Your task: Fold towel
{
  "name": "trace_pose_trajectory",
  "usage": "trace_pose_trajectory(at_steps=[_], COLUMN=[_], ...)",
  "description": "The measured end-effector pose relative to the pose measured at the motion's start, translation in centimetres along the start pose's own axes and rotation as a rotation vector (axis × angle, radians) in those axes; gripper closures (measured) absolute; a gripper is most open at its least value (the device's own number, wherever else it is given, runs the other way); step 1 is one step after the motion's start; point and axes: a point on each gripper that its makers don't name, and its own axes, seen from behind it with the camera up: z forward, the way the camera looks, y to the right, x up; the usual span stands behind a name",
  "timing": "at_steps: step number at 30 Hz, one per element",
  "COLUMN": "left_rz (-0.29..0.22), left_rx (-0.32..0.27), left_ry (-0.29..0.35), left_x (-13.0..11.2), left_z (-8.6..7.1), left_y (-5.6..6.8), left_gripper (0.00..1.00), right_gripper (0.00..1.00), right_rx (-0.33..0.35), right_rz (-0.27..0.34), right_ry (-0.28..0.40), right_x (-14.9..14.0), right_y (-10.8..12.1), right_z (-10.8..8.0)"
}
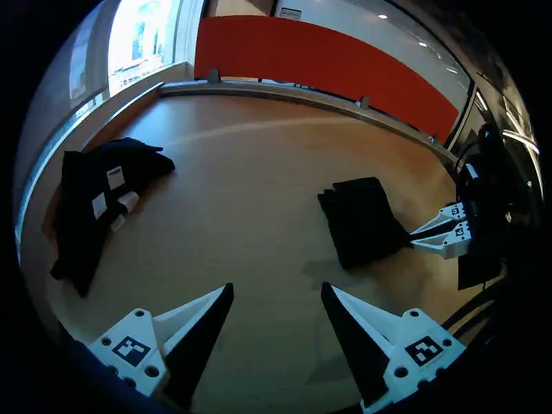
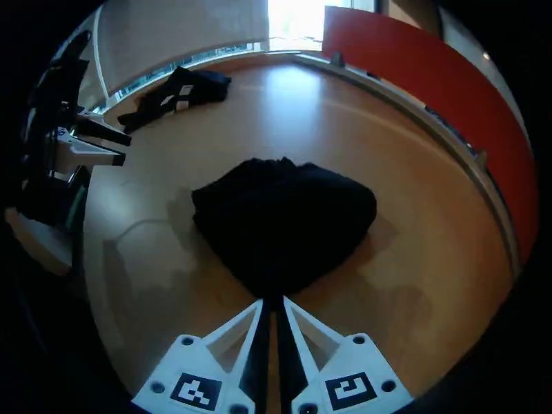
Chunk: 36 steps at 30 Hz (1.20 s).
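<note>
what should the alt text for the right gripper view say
The right gripper pinches the near edge of a folded black towel on a wooden table. The left gripper is at the far left, and a dark cloth pile lies far off by the window.

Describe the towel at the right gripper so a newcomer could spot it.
On the wooden table, look at the side near the right gripper. The folded black towel lies at its fingertips, compact and plain; the other dark heap, beside the window, is sprawled and shows white tags.
</note>
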Motion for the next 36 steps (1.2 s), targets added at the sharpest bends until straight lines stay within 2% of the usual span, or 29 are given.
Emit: trace_pose_trajectory(at_steps=[19, 27, 36], left_rz=[0.009, 0.017, 0.023], left_rx=[-0.002, -0.003, -0.011], left_ry=[0.034, 0.04, 0.047], left_x=[2.3, 2.8, 3.4], left_z=[-0.7, -0.9, -1.1], left_y=[-0.3, -0.2, 0.2], left_gripper=[0.06, 0.06, 0.06], right_gripper=[0.95, 0.95, 0.95], right_rx=[-0.061, -0.081, -0.118], right_rz=[-0.04, -0.076, -0.064], right_ry=[0.174, 0.21, 0.239], right_x=[9.8, 12.5, 13.8], right_y=[3.7, 4.8, 6.5], right_z=[-6.6, -8.9, -10.9])
